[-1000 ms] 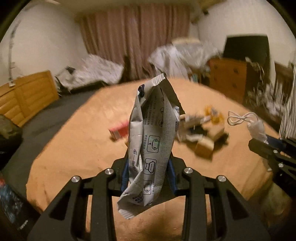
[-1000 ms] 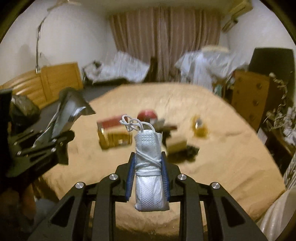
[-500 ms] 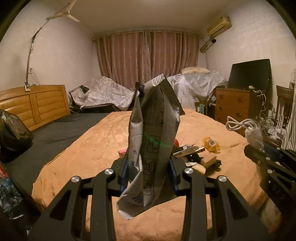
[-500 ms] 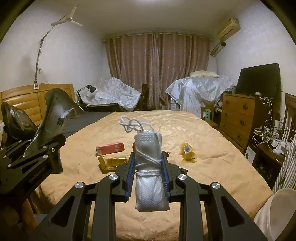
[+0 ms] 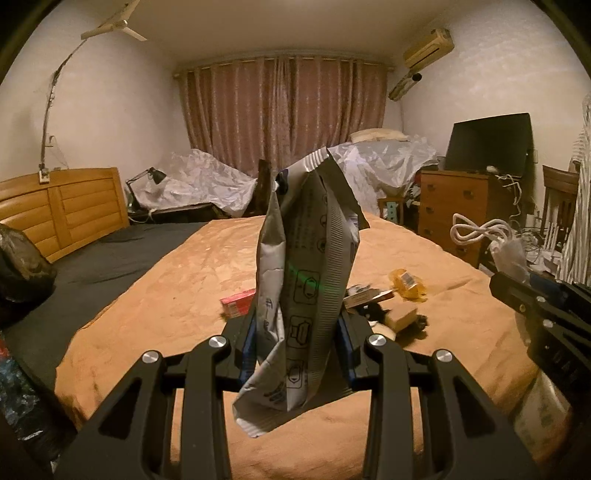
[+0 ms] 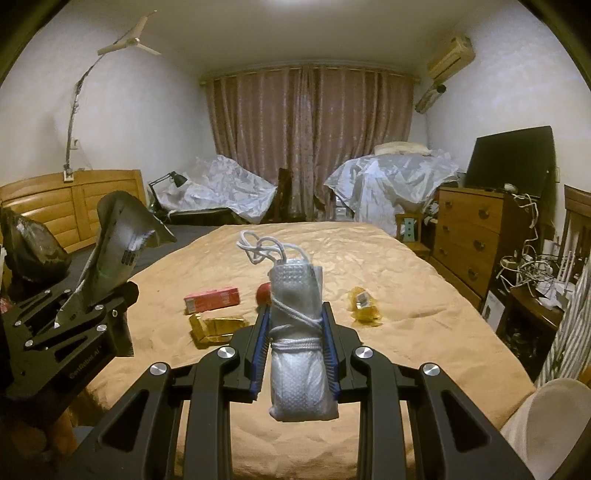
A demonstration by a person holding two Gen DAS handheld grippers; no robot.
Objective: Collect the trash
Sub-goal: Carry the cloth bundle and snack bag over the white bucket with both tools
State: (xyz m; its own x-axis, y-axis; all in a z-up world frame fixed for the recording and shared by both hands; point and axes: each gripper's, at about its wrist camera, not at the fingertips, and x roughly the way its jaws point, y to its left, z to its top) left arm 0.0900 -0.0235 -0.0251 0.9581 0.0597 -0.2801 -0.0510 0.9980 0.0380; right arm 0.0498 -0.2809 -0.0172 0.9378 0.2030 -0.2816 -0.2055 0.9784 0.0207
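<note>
1. Left wrist view: the left gripper (image 5: 297, 349) pinches a crinkled silvery foil packet (image 5: 308, 280) that stands upright above the orange bedspread (image 5: 155, 295). The packet hides part of the litter behind it: a red box (image 5: 238, 301) and a yellow wrapper (image 5: 406, 284).
2. Right wrist view: the right gripper (image 6: 295, 349) clamps a dimpled white plastic bundle (image 6: 297, 332) wound with white cord (image 6: 264, 249). A gold wrapper (image 6: 214, 326) lies beyond, on the bedspread.

Dim bedroom: pink curtains (image 6: 310, 140), wooden dresser (image 6: 469, 236), tan-covered bed (image 6: 406, 295), ceiling fan (image 6: 129, 35), white walls.
</note>
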